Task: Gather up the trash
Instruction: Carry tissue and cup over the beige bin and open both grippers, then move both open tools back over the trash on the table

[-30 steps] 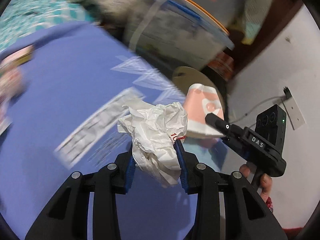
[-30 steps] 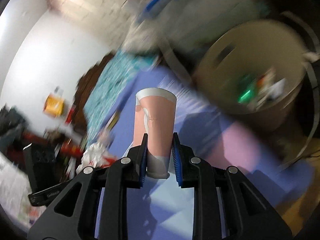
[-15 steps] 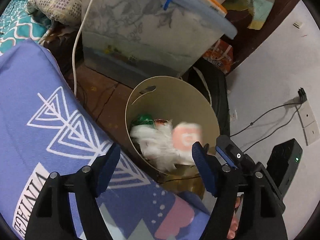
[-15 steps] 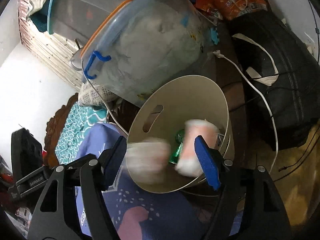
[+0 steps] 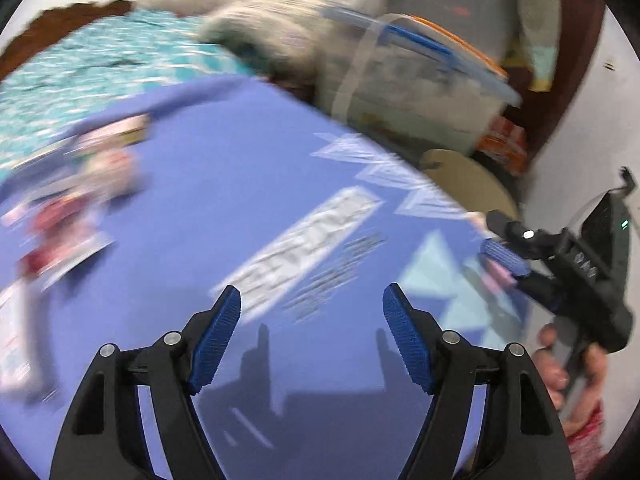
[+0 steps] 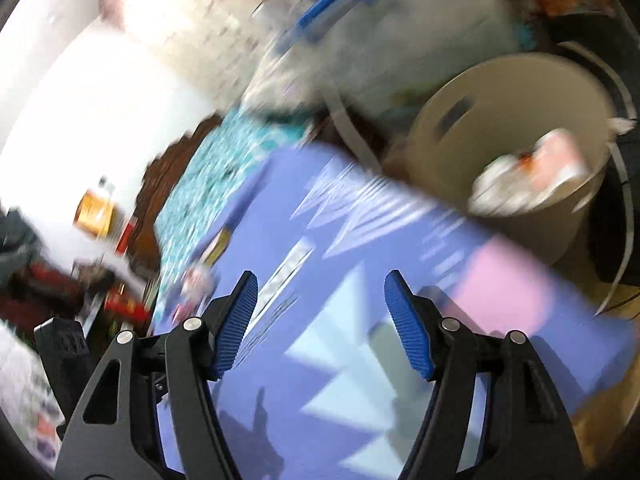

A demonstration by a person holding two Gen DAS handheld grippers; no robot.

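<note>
My left gripper point(image 5: 312, 316) stands open with nothing in it, above the purple bedspread point(image 5: 224, 152). My right gripper point(image 6: 320, 304) is also over the bedspread; its jaws are closing a little with nothing between them. In the left wrist view the right gripper point(image 5: 496, 240) shows at the right edge, held by a hand point(image 5: 560, 356). The beige bin point(image 6: 500, 92) stands past the bed's corner and holds the crumpled white paper point(image 6: 500, 184) and the pink paper cup point(image 6: 556, 160). Blurred wrappers point(image 5: 80, 200) lie on the bedspread to the left, also visible as wrappers point(image 6: 196, 284) in the right wrist view.
A clear storage box point(image 6: 380, 28) with blue handles stands behind the bin, next to a patterned pillow point(image 5: 272, 40). A teal sheet point(image 5: 80, 68) covers the far part of the bed. A white wall point(image 5: 580, 120) and a dark bag point(image 6: 608, 240) flank the bin.
Both grippers opened over the bin and dropped the crumpled paper and the pink cup into it. They have since swung back from the bin to over the bedspread.
</note>
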